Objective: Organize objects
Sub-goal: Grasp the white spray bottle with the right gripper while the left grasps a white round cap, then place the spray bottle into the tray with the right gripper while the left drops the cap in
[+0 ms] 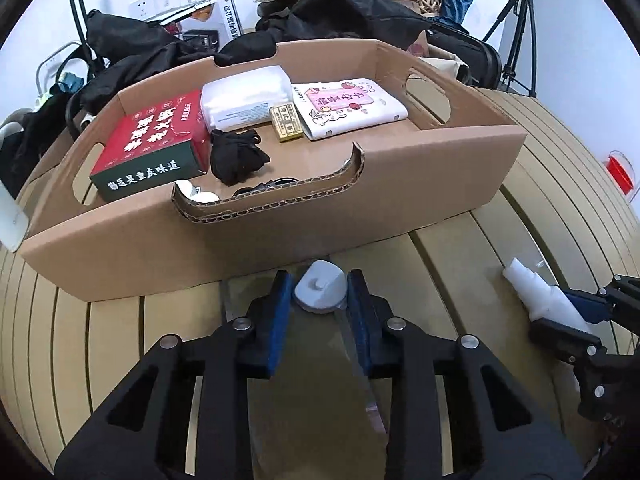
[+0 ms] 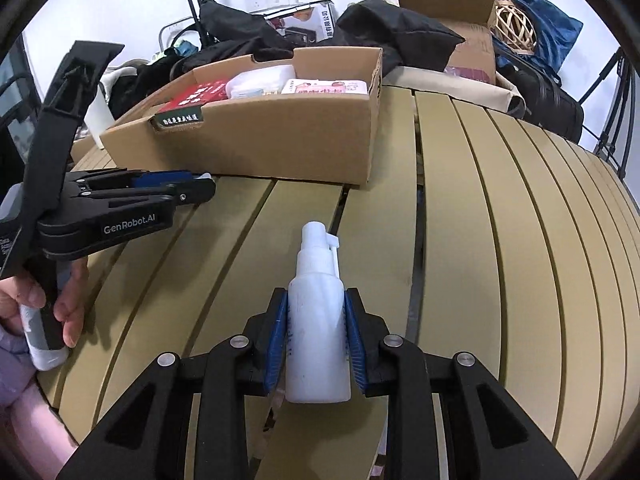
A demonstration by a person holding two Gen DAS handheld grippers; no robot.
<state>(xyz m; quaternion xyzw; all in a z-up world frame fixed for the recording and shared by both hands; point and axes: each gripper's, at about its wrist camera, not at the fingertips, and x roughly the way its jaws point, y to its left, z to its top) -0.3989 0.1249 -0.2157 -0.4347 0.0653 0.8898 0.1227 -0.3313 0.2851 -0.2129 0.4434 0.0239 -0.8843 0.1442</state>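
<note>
Left claw (image 1: 319,294) clamped, seemingly, on small grey-white gadget (image 1: 320,292), on bench (image 1: 460,248) at 6 o'clock of cardboard box (image 1: 280,216). Right claw (image 2: 316,336) grips white spray bottle (image 2: 316,320), nozzle toward 12.

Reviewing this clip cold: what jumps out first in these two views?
The cardboard tray on the slatted table, holding a red box and tissue packs. In front of it, the right tool grips a white spray bottle, and the left tool brackets a small grey-white object.
</note>
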